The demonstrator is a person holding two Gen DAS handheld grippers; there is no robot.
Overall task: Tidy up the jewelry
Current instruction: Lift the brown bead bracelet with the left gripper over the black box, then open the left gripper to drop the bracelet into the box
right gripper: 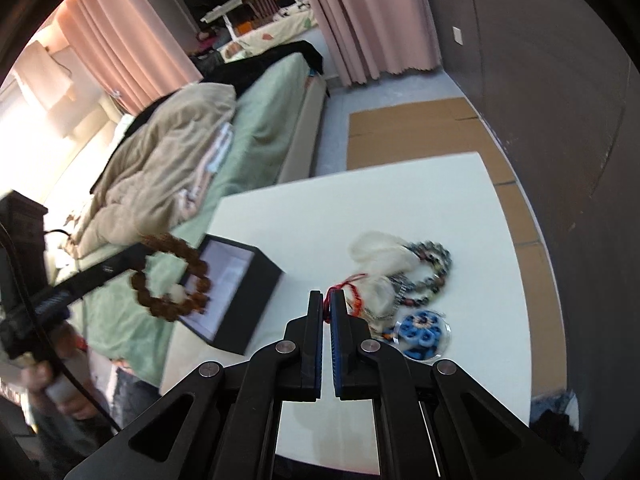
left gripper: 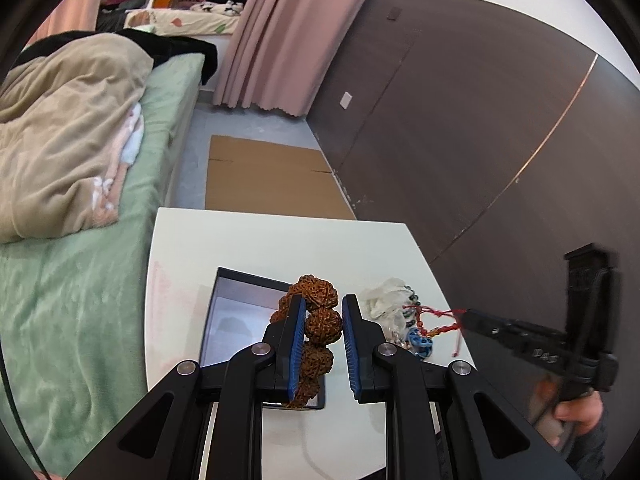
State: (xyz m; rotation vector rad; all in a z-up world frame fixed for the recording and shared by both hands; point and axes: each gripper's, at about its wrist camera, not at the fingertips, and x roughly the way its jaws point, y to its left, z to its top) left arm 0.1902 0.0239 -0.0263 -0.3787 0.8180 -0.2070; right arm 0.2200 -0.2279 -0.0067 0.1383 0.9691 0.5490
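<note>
A white table [left gripper: 280, 240] stands beside a bed with a green sheet [left gripper: 80, 300] and a beige blanket [left gripper: 68, 128]. On the table sits a black box [right gripper: 260, 280], open at the top, with a pale grey lining. Its inside looks bare as far as it shows, though part of it is hidden behind the left gripper and the beads.

The left gripper [left gripper: 323, 322] hangs over the box. A bracelet of large, wrinkled brown beads [left gripper: 320, 320] runs between its blue-padded fingers [left gripper: 297, 344]. The beads touch the left pad, while a slim gap shows at the right pad, so it cannot be told whether the jaws are clamped. From the right wrist view the same bracelet [right gripper: 172, 280] dangles as a loop from the tip of the left gripper, above the near edge of the box; this part is blurred.

To the right of the box, on the bare tabletop, lies a small heap of jewelry: a crumpled clear plastic bag [right gripper: 380, 256], a bracelet of dark green and grey beads [right gripper: 434, 264] touching the bag, and a blue flower-shaped piece [right gripper: 420, 332] inside a round clear cover, closest to the near table edge.

The right gripper [right gripper: 326, 300] reaches to the left side of this heap. Its fingers are pressed nearly together, pinching a thin red cord [right gripper: 352, 280] at the tips. The cord trails from the tips back toward the bag, with small orange beads along it.

A flat sheet of cardboard [left gripper: 264, 176] lies on the floor beyond the table, next to a dark wall panel [left gripper: 460, 120].
</note>
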